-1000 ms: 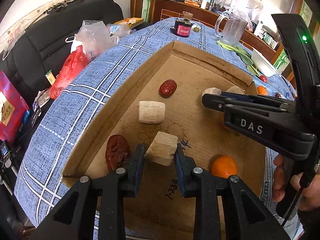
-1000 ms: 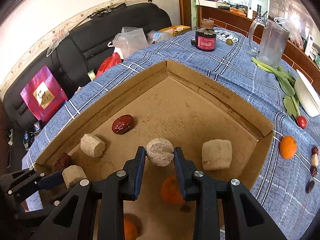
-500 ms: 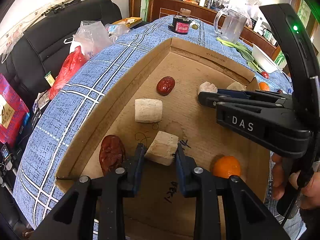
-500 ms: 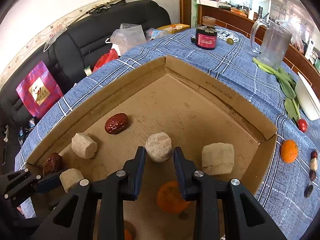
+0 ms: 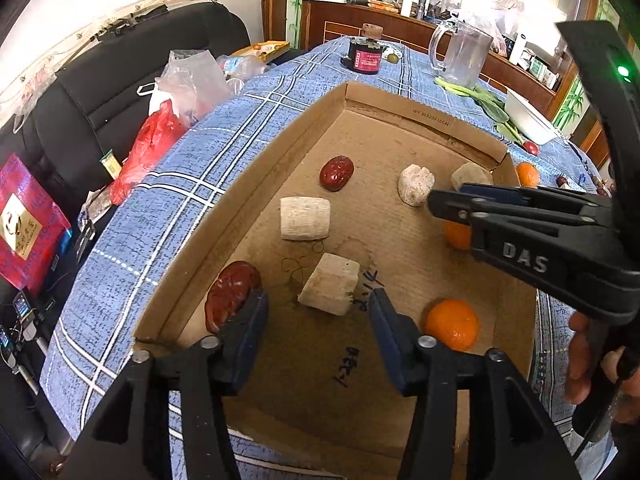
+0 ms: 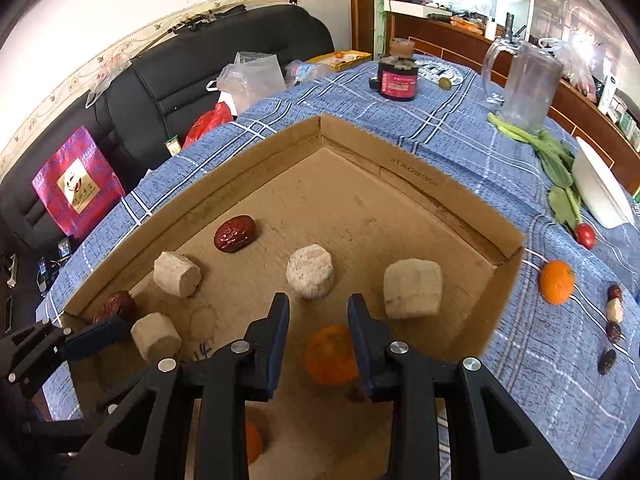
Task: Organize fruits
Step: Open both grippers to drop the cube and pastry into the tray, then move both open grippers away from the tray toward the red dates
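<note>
A shallow cardboard box (image 5: 304, 136) lies on the blue checked tablecloth. In it are several pale beige chunks, two red dates and two oranges. My left gripper (image 5: 316, 312) is open; a beige chunk (image 5: 330, 289) rests on the box floor just ahead of its jaws, a dark date (image 5: 232, 294) by the left finger. My right gripper (image 6: 318, 312) is open and empty; a round beige chunk (image 6: 310, 271) lies just beyond its tips and an orange (image 6: 330, 354) below the jaws. The right gripper also shows in the left wrist view (image 5: 436, 204).
On the cloth right of the box lie an orange (image 6: 557, 282), several dates (image 6: 614, 320), a cherry tomato (image 6: 585, 236), greens and a white dish (image 6: 600, 192). A glass jug (image 6: 524, 80) and a dark jar (image 6: 398, 78) stand at the back. A black sofa with bags is left.
Both grippers opened and let go of their beige chunks, which now lie on the box floor. Both grippers pulled back a little.
</note>
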Motion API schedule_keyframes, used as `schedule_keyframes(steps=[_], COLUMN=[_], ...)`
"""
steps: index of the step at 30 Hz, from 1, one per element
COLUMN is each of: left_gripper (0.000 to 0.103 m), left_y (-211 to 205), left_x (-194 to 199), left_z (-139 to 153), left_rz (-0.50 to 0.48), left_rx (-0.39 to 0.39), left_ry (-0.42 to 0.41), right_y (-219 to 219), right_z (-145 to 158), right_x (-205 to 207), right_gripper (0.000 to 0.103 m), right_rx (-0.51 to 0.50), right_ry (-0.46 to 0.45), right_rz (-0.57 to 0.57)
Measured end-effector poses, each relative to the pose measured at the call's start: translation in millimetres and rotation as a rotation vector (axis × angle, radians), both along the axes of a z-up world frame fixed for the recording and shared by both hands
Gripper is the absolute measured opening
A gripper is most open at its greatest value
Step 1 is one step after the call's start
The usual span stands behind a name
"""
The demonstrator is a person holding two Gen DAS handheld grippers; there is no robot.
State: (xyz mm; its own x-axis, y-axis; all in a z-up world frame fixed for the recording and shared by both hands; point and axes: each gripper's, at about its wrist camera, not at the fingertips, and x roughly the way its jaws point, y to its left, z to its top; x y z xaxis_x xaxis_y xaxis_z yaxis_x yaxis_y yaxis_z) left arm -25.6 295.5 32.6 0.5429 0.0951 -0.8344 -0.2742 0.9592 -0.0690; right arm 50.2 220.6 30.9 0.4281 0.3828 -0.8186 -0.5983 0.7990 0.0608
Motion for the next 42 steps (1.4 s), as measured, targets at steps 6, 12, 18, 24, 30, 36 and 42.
schedule_keyframes(steps=[6, 12, 18, 24, 30, 36, 42], left_gripper=[0.056, 0.065, 0.07, 0.07, 0.071, 0.073, 0.075], left_y=[-4.7, -21.3, -53.4, -92.7, -134.9, -180.6, -216.3], left_x=[-2.6, -2.4, 3.8, 14.1, 24.2, 40.3, 61.7], left_z=[8.4, 18.8, 28.5, 35.0, 38.1, 35.6, 28.4], left_rz=[0.011, 0.003, -0.049, -0.123, -0.205, -0.285, -0.337], left_rx=[0.02, 0.049, 0.068, 0.082, 0.092, 0.091, 0.105], left_ry=[-0.014, -0.039, -0.057, -0.07, -0.073, -0.059, -0.034], right_y=[-24.3, -60.2, -104.8, -154.0, -212.1, -269.8, -316.6], right_z=[14.9, 25.9, 29.7, 31.9, 32.2, 28.0, 23.0], right_x=[-11.6, -21.9, -32.6, -43.0, -51.0, -52.9, -39.5], right_gripper=[0.043, 0.045, 0.051, 0.051, 0.052, 0.056, 0.056], right_rx=[0.02, 0.049, 0.065, 0.068, 0.085, 0.09, 0.11], right_ry=[-0.025, -0.028, -0.025, -0.029, -0.022, -0.016, 0.005], right_rz=[-0.037, -0.094, -0.164, -0.236, -0.339, -0.433, -0.517])
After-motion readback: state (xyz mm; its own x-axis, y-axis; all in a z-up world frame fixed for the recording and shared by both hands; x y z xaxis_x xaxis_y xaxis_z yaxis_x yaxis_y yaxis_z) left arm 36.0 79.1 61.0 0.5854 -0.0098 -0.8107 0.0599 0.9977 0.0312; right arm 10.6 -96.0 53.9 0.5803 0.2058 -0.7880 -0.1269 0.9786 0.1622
